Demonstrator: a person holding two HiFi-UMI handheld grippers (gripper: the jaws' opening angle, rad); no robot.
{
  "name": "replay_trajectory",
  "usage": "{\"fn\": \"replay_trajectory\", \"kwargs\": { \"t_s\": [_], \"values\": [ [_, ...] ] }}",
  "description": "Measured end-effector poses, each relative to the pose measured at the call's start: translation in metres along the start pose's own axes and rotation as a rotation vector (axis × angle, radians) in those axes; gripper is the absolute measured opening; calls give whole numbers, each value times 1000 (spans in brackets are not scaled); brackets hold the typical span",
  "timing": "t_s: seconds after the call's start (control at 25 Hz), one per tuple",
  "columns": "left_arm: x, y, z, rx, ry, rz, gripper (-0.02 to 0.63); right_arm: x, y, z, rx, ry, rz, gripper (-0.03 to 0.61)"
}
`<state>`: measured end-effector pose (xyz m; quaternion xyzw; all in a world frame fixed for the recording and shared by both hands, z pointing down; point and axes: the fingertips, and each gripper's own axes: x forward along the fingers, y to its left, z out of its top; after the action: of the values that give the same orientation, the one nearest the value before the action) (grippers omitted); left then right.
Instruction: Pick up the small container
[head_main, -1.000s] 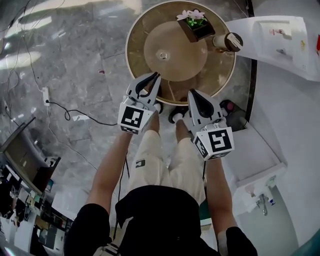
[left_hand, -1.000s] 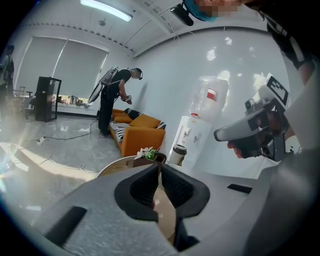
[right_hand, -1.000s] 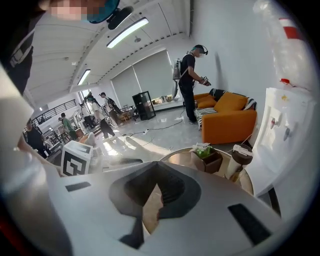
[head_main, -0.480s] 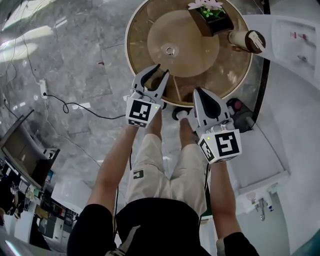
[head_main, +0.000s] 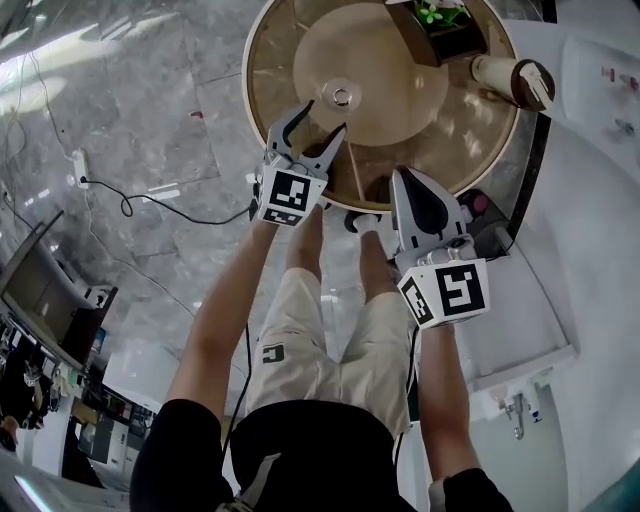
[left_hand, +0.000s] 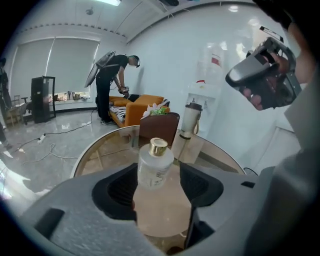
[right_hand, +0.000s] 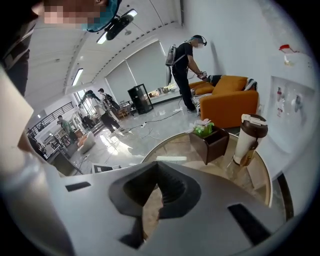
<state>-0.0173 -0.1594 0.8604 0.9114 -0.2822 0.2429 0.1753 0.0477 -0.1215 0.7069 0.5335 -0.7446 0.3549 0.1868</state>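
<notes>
**Left tongs** (head_main: 322, 118) (left_hand: 159, 182): jaws well apart and have just been opening. Nothing gripped.

**Small container** (head_main: 341, 97) (left_hand: 156, 165): frosted bottle w/ gold cap, upright at ctr of the round tabletop (head_main: 275, 95). In the left gripper view it lines up w/ the gap betw. the two pads. From overhead it sits just beyond the tips, not between them. No pad contact seen.

**Right tongs** (head_main: 407, 175) (right_hand: 157, 162): jaws together at the tips, holding nothing. Seen from overhead they sit at the near edge of the tabletop, pointing fwd and down, apart from the bottle.

**Far side of tabletop:**
- Dark brown planter box (head_main: 445, 32) (left_hand: 159, 127) (right_hand: 216, 142) w/ pink flowers and greenery.
- Pale tumbler (head_main: 520, 80) (left_hand: 191, 117) (right_hand: 248, 137) w/ dark lid, just beside the planter box.
- Both items are well apart from the container.

**Bkgd:**
- Orange sofa (left_hand: 142, 107) (right_hand: 232, 102) w/ a person (left_hand: 112, 85) bent over it.
- Cable (head_main: 130, 205) lying on the marble floor (head_main: 150, 120), left of the tabletop.
</notes>
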Motion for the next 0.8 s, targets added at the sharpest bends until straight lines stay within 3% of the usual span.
{"fn": "replay_trajectory", "kwargs": {
  "t_s": [0.28, 0.44, 0.8],
  "values": [
    [27, 5, -19, 3, 35, 10, 295, 8, -9, -1, 13, 13, -5, 3],
    [39, 6, -22, 44, 41, 2, 316, 12, -12, 2, 12, 10, -12, 5],
    [56, 8, -22, 96, 58, 3, 325, 16, -7, 5, 22, 12, -6, 5]
  ]
}}
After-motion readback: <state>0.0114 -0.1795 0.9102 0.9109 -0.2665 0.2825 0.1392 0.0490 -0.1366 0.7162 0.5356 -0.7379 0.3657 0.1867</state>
